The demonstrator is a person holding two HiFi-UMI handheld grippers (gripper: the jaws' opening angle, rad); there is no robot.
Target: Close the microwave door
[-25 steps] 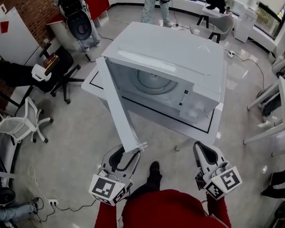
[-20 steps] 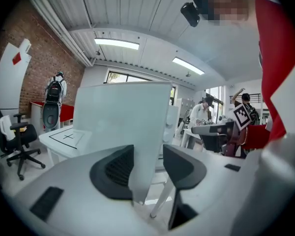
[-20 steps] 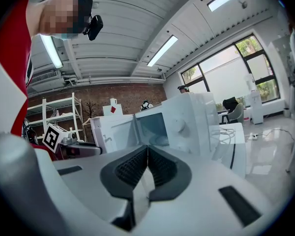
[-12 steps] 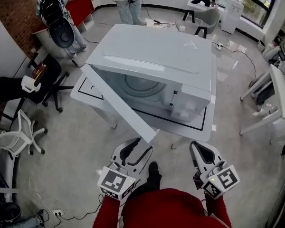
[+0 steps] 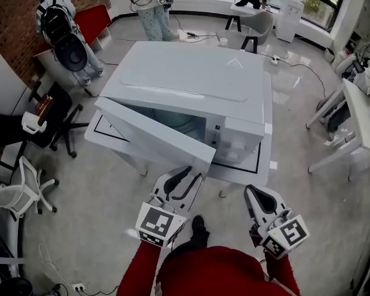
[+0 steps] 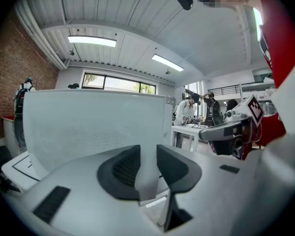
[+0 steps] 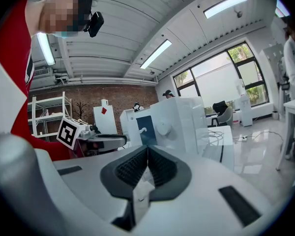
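A big white microwave (image 5: 191, 79) stands on a low white table (image 5: 264, 156). Its door (image 5: 154, 134), hinged at the left, hangs partly ajar, with the free edge near the control panel. My left gripper (image 5: 184, 179) is just below that free edge, right at the door's outer face. Its jaws are closing, and a narrow gap still shows between the pads. In the left gripper view the door (image 6: 88, 127) fills the space behind the left gripper (image 6: 148, 149). My right gripper (image 5: 257, 195) hovers to the right, shut on nothing, clear of the microwave (image 7: 172, 124).
Office chairs (image 5: 24, 190) and a black chair (image 5: 49, 128) stand at the left. A person (image 5: 151, 5) stands behind the table. A white desk (image 5: 357, 122) is at the right. Cables (image 5: 308, 66) lie on the floor beyond the table.
The door has swung from wide open to nearly against the microwave's front. My left gripper followed it forward and to the right, and its jaws narrowed. The right gripper stayed put.
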